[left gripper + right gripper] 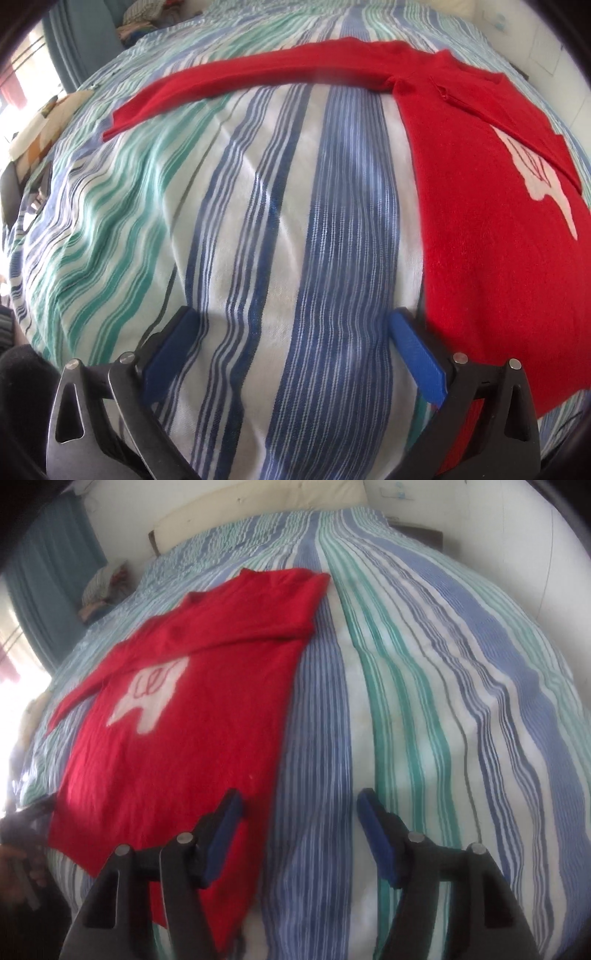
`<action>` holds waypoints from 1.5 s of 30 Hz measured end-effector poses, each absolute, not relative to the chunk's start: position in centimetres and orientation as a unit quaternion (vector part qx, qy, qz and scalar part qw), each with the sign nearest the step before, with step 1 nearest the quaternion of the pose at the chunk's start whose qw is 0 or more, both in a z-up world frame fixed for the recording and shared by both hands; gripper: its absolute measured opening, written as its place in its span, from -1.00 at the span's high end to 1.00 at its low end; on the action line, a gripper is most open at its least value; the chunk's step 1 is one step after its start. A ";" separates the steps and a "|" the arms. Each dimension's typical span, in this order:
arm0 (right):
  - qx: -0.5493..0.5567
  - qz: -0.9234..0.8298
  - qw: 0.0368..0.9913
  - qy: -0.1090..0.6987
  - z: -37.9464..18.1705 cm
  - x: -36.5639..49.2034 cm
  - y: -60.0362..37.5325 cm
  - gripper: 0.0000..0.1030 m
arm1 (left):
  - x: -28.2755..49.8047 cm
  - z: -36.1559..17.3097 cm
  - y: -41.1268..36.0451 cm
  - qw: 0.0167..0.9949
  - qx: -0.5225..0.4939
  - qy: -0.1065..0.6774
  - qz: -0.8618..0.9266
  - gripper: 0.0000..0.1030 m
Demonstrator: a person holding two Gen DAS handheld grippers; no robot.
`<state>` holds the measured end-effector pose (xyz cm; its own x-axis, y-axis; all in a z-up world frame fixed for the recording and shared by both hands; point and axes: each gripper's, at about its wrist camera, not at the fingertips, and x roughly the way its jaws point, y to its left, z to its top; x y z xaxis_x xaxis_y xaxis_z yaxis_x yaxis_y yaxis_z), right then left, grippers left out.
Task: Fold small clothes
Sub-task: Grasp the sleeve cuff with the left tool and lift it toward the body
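The left wrist view looks steeply down along the left claw (295, 332) from close above the striped bed (240, 229), with the red sweater (487, 240) filling its right side and one sleeve stretched across the top. The right wrist view looks down along the right claw (301, 812) from near the bed's (424, 701) foot toward the headboard (258, 513), sweater (177, 746) on its left. Both views share the sweater's body with its white motif and the bedspread around it.

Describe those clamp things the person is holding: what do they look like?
Both match. The left gripper and right gripper each have two flat blue fingers on black angular linkage arms with round silver pins. No cables or markings show.
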<state>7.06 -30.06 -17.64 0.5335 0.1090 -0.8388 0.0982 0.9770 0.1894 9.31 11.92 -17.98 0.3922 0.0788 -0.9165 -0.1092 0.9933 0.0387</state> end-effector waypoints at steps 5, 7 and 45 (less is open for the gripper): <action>0.166 -0.024 0.874 0.455 -18.9 5.0 -30.8 -0.39 | 12.2 -11.1 17.8 0.864 -0.085 0.495 0.019 -0.98; 0.161 -0.023 0.874 0.457 -19.0 5.2 -30.5 -0.50 | 14.9 -9.1 21.8 0.875 -0.097 0.474 0.038 -0.99; 0.131 -0.017 0.888 0.440 -19.4 4.6 -29.1 -0.71 | 30.1 -2.6 -8.9 0.842 0.013 0.459 -0.282 -0.15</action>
